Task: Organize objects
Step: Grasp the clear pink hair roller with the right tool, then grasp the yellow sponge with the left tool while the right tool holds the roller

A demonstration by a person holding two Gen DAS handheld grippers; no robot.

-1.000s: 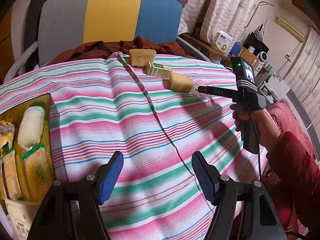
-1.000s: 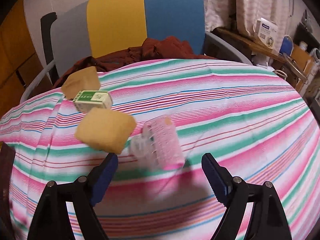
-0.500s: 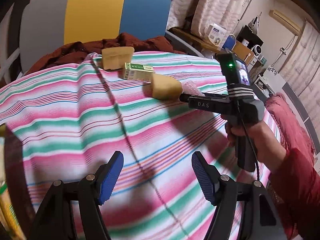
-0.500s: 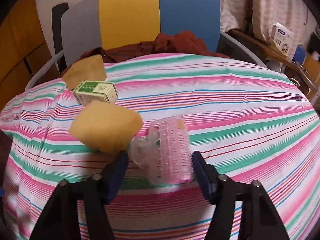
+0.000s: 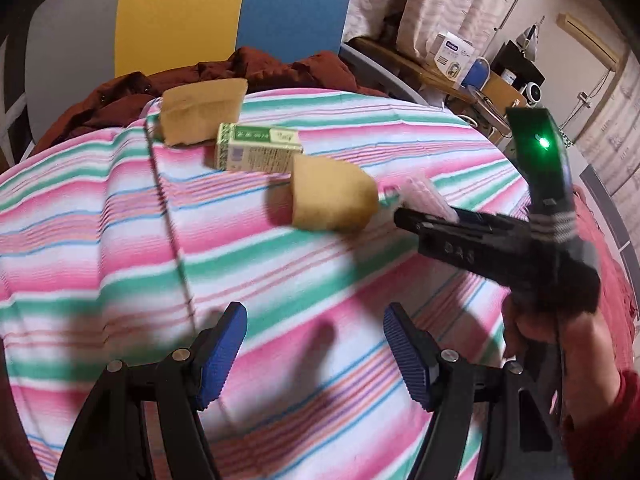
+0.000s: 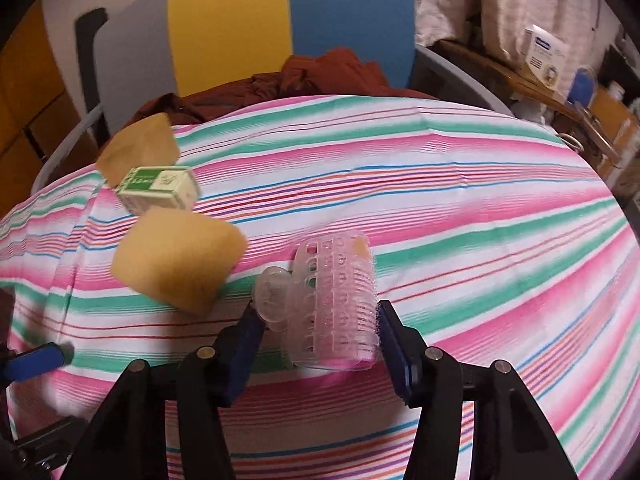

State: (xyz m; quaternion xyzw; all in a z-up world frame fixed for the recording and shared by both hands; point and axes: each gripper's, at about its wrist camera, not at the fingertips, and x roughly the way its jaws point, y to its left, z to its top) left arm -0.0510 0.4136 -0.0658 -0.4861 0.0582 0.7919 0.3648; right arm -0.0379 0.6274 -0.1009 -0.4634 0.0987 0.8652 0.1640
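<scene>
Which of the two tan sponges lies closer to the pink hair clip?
The nearer sponge, beside the hair clip. The other sponge sits at the table's far edge, beyond the green box.

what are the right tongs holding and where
The right tongs have just closed across the sides of the pink translucent plastic hair roller, near its closest end.

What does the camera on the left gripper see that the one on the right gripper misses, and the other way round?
Only the left view shows the right hand and the whole right tool from outside. Only the right view shows clearly the right gripper with its jaws, which have just been closing, pressed on the pink hair roller. Both show two sponges, the green box and the striped cloth.
</scene>
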